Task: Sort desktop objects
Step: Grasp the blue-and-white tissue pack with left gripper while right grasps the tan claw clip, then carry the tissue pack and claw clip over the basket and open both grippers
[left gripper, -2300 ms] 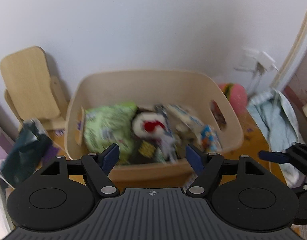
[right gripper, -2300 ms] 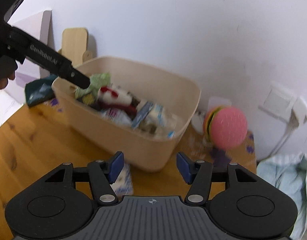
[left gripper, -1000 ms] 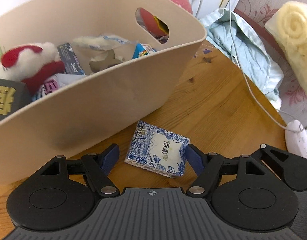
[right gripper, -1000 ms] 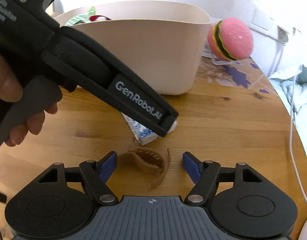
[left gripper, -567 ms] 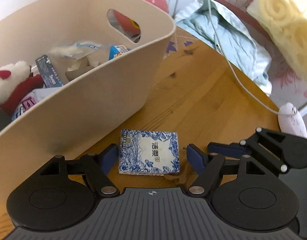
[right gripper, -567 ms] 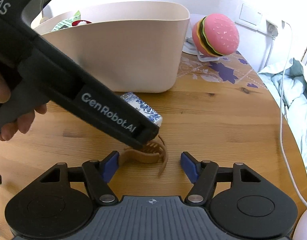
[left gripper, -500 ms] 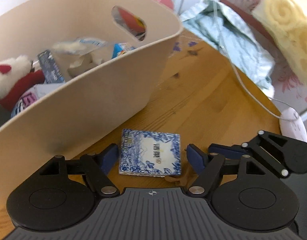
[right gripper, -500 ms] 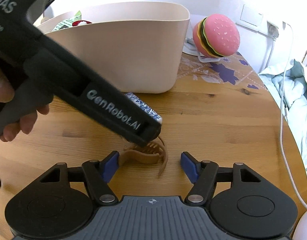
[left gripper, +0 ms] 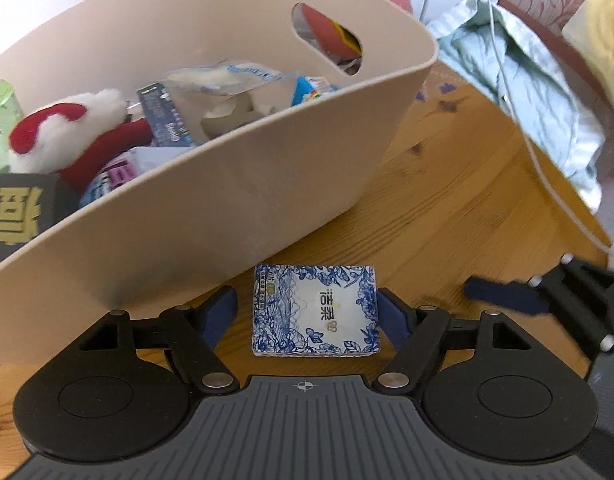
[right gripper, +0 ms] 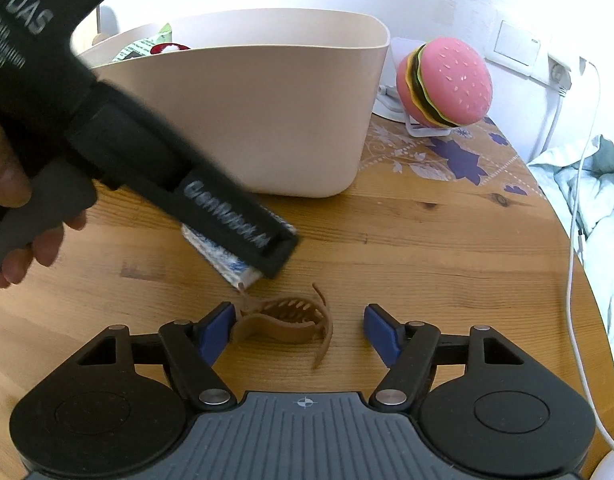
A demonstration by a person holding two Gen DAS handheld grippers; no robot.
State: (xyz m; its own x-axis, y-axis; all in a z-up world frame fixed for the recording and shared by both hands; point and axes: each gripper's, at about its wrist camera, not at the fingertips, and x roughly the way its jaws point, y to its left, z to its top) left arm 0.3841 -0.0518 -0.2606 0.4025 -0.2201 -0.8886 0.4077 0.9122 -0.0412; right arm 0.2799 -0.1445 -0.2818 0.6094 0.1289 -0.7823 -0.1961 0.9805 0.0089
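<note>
A blue-and-white tissue pack (left gripper: 315, 310) lies flat on the wooden table (left gripper: 447, 208), just in front of the beige basket (left gripper: 267, 184). My left gripper (left gripper: 307, 314) is open and straddles the pack, with a small gap at its left pad. In the right wrist view the left gripper's black body (right gripper: 187, 184), held by a hand, covers most of the tissue pack (right gripper: 231, 270). A brown hair claw clip (right gripper: 283, 324) lies between the fingers of my open right gripper (right gripper: 299, 334). It sits close to the left pad and well clear of the right one.
The basket (right gripper: 267, 120) holds a plush toy (left gripper: 67, 128), packets and a black box. A pink burger toy (right gripper: 447, 80) stands behind it on the right. A pale blue cloth (left gripper: 527, 80) and a white cable (right gripper: 575, 220) lie along the table's right edge.
Both grippers came down from above the basket to the table. In the last second the left gripper tipped and lined up, so the tissue pack now sits square between its fingers. The right gripper barely moved.
</note>
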